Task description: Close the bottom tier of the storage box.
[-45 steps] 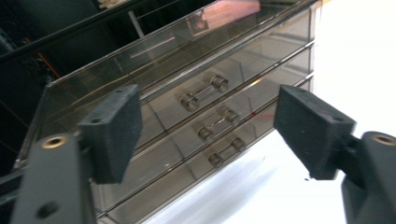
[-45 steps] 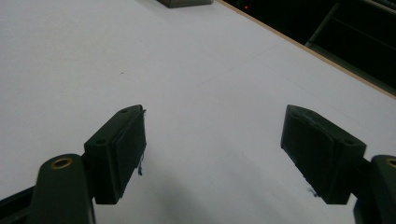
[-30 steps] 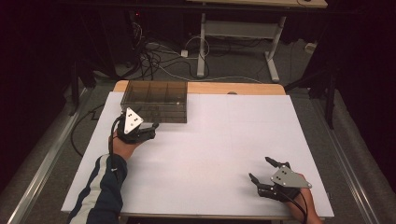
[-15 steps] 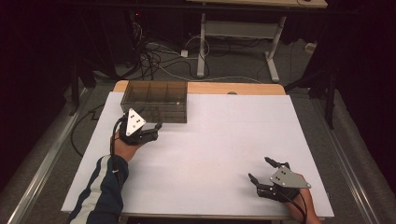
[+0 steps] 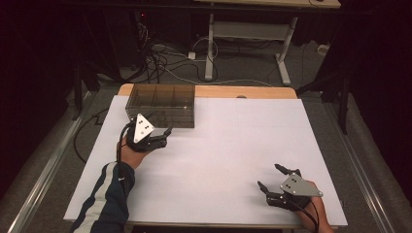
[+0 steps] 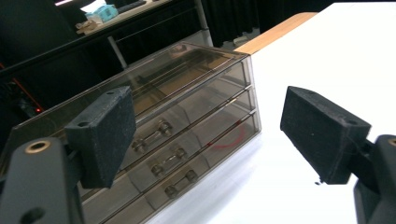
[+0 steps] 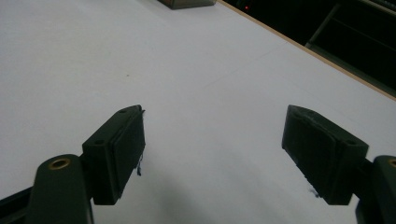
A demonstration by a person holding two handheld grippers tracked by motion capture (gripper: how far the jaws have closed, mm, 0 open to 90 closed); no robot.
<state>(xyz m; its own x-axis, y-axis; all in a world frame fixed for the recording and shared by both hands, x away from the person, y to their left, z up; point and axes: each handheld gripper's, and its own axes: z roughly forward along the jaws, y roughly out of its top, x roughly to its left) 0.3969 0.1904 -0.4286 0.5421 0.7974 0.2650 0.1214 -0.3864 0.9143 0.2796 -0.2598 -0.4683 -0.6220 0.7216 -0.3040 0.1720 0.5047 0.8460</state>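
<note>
A smoky clear drawer box point(image 5: 160, 103) stands at the table's back left. In the left gripper view, the drawer box point(image 6: 187, 116) shows three stacked drawers with small metal handles point(image 6: 152, 137), and something thin and red point(image 6: 233, 137) lies in a lower drawer. My left gripper point(image 5: 166, 136) is open, just in front of the box, with nothing between its pads point(image 6: 105, 135). The left gripper point(image 6: 212, 121) points at the drawer fronts. My right gripper point(image 5: 268, 175) rests open near the front right edge. The right gripper point(image 7: 215, 149) has only bare table between its jaws.
A white sheet point(image 5: 233, 141) covers the table, and a wooden strip point(image 5: 243, 91) shows along the far edge. Cables point(image 5: 160, 58) and a desk frame point(image 5: 248, 34) sit on the floor beyond. A corner of the box point(image 7: 187, 3) shows far ahead of the right gripper.
</note>
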